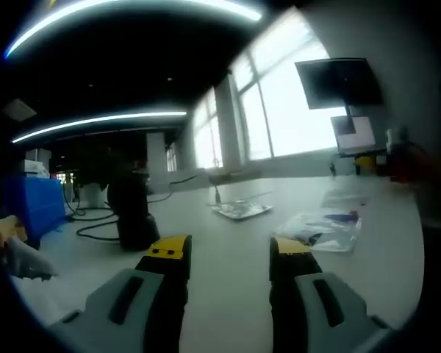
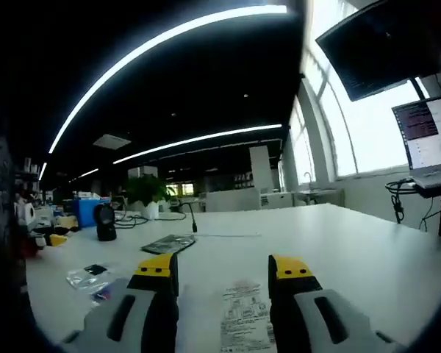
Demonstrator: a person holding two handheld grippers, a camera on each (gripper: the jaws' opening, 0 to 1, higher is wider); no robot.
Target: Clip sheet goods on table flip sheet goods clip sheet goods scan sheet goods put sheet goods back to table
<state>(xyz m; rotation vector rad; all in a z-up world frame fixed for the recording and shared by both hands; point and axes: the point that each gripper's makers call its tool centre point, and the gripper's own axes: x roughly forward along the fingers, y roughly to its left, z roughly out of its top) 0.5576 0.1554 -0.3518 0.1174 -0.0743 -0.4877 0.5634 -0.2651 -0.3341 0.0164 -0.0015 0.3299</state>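
Sheet goods, several lots, on one white table [image 2: 367, 257]. Item one: printed sheet [image 2: 244, 318], lying flat between the yellow-tipped jaws of the right gripper [image 2: 224, 268], which stand apart and hold nothing. Item two: dark flat packet [image 2: 167, 243] further out, near the black scanner [image 2: 105, 221] on its stand. Item three: clear bags [image 2: 88, 278] to the left of the right jaws.

Left gripper [image 1: 226, 250]: jaws apart, empty, hovering low over bare table. Ahead of it, a shiny flat packet [image 1: 241, 210] and a crumpled clear bag [image 1: 325, 229] with blue contents; a dark scanner body [image 1: 132, 209] stands just left of its line.

Step in hand, as judged: first clip, not yet made. To do it well, bring the right jaws down at the near edge of the printed sheet and lift one border off the surface before closing (a flat sheet gives the jaws nothing to bite otherwise).

Room: open table to the right in the right gripper view, up to a laptop [image 2: 426, 140] at the far side; clutter and a blue bin [image 1: 31, 206] crowd the left. Table edges lie well away from the sheets.
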